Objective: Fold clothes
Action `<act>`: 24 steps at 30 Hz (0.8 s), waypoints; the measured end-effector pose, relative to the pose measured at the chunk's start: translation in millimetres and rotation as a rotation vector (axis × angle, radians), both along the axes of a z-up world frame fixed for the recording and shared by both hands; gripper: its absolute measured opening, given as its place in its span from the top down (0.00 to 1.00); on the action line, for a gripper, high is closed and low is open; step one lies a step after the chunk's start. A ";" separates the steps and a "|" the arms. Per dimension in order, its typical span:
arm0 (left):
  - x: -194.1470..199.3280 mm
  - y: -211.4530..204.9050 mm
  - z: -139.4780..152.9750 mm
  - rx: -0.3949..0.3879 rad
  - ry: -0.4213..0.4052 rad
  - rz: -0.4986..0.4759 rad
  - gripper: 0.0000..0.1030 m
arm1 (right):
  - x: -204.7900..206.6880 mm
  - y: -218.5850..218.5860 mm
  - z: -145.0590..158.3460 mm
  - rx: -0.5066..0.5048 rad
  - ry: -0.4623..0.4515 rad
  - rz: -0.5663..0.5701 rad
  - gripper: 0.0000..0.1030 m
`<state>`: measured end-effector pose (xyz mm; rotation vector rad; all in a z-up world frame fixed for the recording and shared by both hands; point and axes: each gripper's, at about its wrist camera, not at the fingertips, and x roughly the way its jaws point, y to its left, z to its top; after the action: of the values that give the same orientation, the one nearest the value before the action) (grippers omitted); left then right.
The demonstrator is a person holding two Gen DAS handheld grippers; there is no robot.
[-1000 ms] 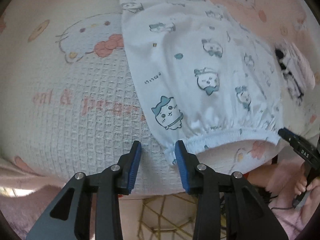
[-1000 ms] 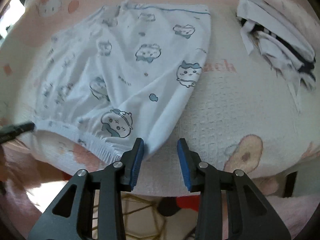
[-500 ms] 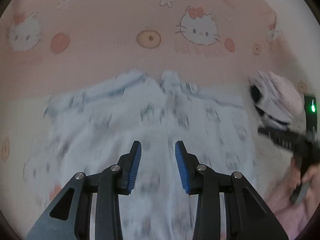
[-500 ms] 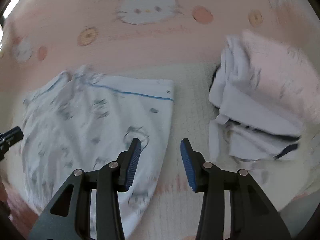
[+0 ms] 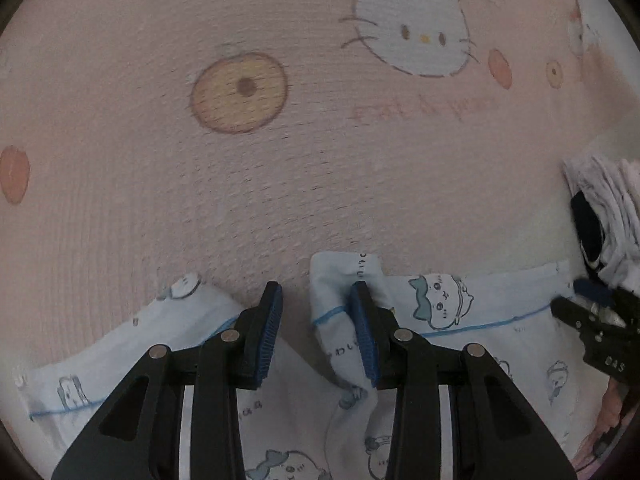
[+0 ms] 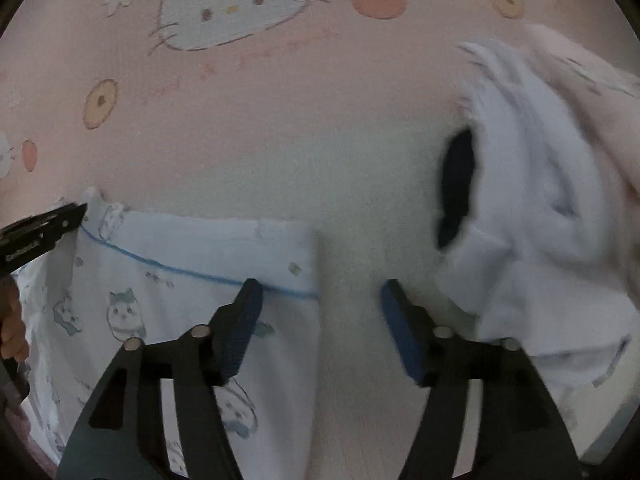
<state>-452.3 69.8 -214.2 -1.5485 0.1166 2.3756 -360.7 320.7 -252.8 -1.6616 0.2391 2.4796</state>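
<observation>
Pale blue shorts [image 5: 472, 320] printed with cartoon cats lie flat on the blanket, their leg hems edged by a thin blue line. My left gripper [image 5: 315, 304] hangs over the gap between the two legs. Its jaws are closing, with the inner corner of one hem between them, not pinched. My right gripper [image 6: 321, 294] is over the outer corner of the shorts [image 6: 180, 300]. Its jaws are opening wide and straddle that hem corner without pressing it. Each gripper shows in the other's view: the right gripper [image 5: 592, 320] and the left gripper [image 6: 44, 228].
A pink and cream blanket [image 5: 240, 200] with cat faces and doughnut shapes covers the whole surface. A loose pile of white, pink and dark clothes [image 6: 540, 220] lies just right of the shorts, close to my right gripper; the same pile of clothes [image 5: 608, 208] shows at the left wrist view's right edge.
Both grippers have travelled from the elastic waistband end of the shorts to the leg hems at the far end. The right jaws have spread much wider; the left jaws have narrowed a little.
</observation>
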 end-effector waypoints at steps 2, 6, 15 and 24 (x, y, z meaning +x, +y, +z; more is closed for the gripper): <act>2.0 3.8 2.8 0.018 -0.002 -0.028 0.88 | -5.9 -7.8 2.6 -0.042 0.019 0.056 0.72; 6.7 7.1 12.0 0.015 0.041 -0.031 0.95 | -11.8 -20.3 5.2 -0.103 0.031 0.126 0.95; -14.0 6.3 4.3 0.073 0.059 -0.008 0.91 | -28.7 -1.2 20.1 -0.046 0.111 0.033 0.93; 13.7 -8.4 41.1 0.105 0.083 0.010 0.75 | -32.6 -8.5 29.5 0.035 0.108 0.023 0.61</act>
<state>-438.6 61.4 -173.1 -1.4072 0.0020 2.4136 -393.3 312.3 -223.3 -1.5280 0.1889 2.5788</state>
